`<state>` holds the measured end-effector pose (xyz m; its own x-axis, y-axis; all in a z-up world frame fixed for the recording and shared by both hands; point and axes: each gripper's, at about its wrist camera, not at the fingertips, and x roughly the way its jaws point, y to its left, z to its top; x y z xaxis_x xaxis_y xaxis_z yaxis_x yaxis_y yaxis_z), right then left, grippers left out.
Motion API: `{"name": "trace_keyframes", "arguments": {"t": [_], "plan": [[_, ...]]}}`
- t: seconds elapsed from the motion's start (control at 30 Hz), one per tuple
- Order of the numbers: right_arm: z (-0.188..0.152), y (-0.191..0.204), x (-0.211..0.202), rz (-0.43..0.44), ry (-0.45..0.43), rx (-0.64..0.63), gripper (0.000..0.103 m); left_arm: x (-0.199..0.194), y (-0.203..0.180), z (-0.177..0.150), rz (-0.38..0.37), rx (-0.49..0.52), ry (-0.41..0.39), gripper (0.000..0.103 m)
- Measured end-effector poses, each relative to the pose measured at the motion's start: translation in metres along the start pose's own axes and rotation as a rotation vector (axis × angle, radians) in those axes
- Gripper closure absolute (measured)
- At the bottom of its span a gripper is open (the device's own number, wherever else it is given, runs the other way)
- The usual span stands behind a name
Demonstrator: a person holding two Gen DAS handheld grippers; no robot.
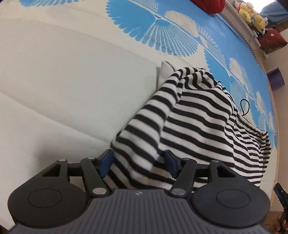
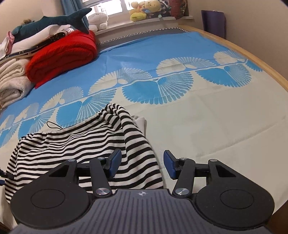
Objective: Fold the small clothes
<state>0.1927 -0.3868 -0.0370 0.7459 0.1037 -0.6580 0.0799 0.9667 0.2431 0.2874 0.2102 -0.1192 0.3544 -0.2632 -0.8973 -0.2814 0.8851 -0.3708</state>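
A black-and-white striped garment (image 1: 189,122) lies bunched on the cream and blue bedsheet (image 1: 63,81). My left gripper (image 1: 138,162) points steeply down over its near left corner. The jaws stand apart, striped cloth lies loosely between the blue pads (image 1: 106,162), and they do not squeeze it. In the right wrist view the same garment (image 2: 72,144) spreads to the left. My right gripper (image 2: 142,163) is open over its right-hand edge, the cloth reaching past the left pad (image 2: 115,162) and ending short of the right one. A beige layer (image 2: 140,122) peeks out from under the stripes.
A black cord loop (image 2: 52,125) sticks out of the garment's far side. A red blanket (image 2: 63,55), pale folded blankets (image 2: 12,79) and a shark plush (image 2: 54,21) are stacked at the back left. Plush toys (image 2: 142,9) line the windowsill. The wooden bed edge (image 2: 252,59) runs along the right.
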Motion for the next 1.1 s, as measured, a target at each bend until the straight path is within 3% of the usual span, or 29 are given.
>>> {"name": "trace_keyframes", "arguments": {"t": [0.13,0.2,0.33,0.4,0.7,0.87,0.97,1.07,1.1], "plan": [[0.0,0.001,0.004,-0.006,0.007,-0.008,0.05,0.008,-0.011,0.003,-0.033,0.024,-0.013,0.04],[0.0,0.002,0.004,-0.01,0.008,-0.008,0.05,0.012,-0.018,0.003,-0.067,0.054,-0.003,0.056],[0.001,0.003,0.006,-0.015,0.009,-0.002,0.05,0.018,-0.035,-0.003,-0.072,0.17,0.008,0.074],[0.001,0.006,0.007,-0.019,0.009,-0.003,0.05,0.015,-0.035,-0.003,-0.089,0.177,-0.003,0.087],[0.003,0.017,0.007,-0.031,-0.011,0.014,0.05,-0.031,-0.022,-0.014,-0.116,0.211,-0.12,0.092],[0.003,0.022,0.007,-0.024,-0.016,0.014,0.05,-0.053,0.015,-0.017,-0.056,0.154,-0.125,0.092],[0.001,0.025,0.006,-0.017,-0.015,0.0,0.05,-0.06,0.039,-0.012,-0.078,0.076,-0.112,0.085],[0.001,0.024,0.006,-0.014,-0.013,-0.008,0.05,-0.057,0.054,-0.007,-0.086,-0.002,-0.089,0.043],[0.001,0.024,0.005,-0.013,-0.013,-0.007,0.05,-0.052,0.058,-0.006,-0.086,-0.03,-0.067,0.036]]}}
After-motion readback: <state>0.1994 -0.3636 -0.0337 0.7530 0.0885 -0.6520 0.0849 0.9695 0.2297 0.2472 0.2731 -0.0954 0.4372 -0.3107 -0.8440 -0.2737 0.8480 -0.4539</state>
